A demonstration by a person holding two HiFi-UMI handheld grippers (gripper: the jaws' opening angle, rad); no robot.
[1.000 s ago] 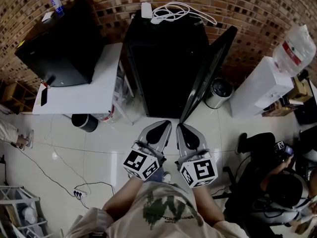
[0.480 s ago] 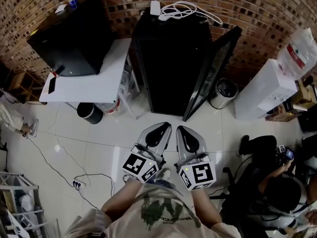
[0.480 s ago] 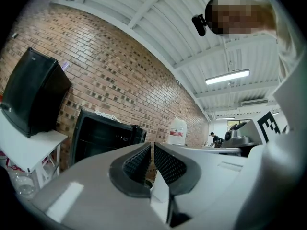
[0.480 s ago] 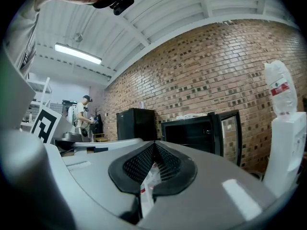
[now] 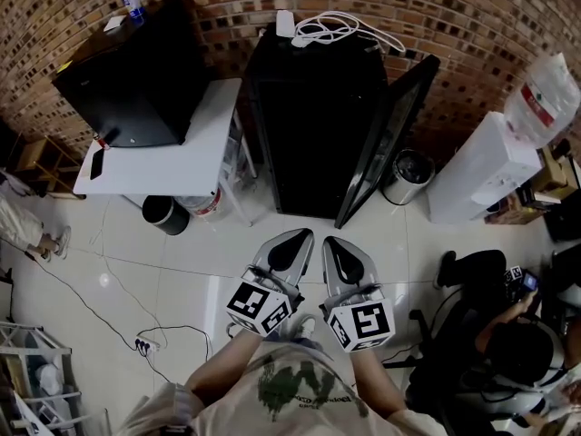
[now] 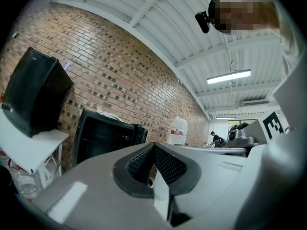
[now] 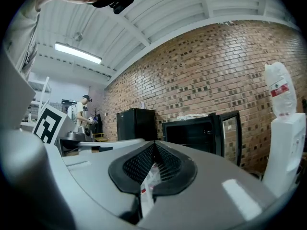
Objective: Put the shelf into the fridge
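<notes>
Before the fridge (image 5: 318,116), left hand-held gripper (image 5: 300,236), right hand-held gripper (image 5: 334,242), both closed

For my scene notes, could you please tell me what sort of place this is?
Probably an indoor workshop or office corner: a bare brick wall, a black fridge with its door open, and a white water dispenser on a tiled floor.

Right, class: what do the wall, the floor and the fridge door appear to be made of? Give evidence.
Wall: bare brick, matt, shown by mortar joints between mixed red-brown blocks.
Floor: probably glazed tile, glossy; thin joint lines and light reflections.
Fridge door: dark frame around what looks like glass; brickwork shows in the panel.
</notes>
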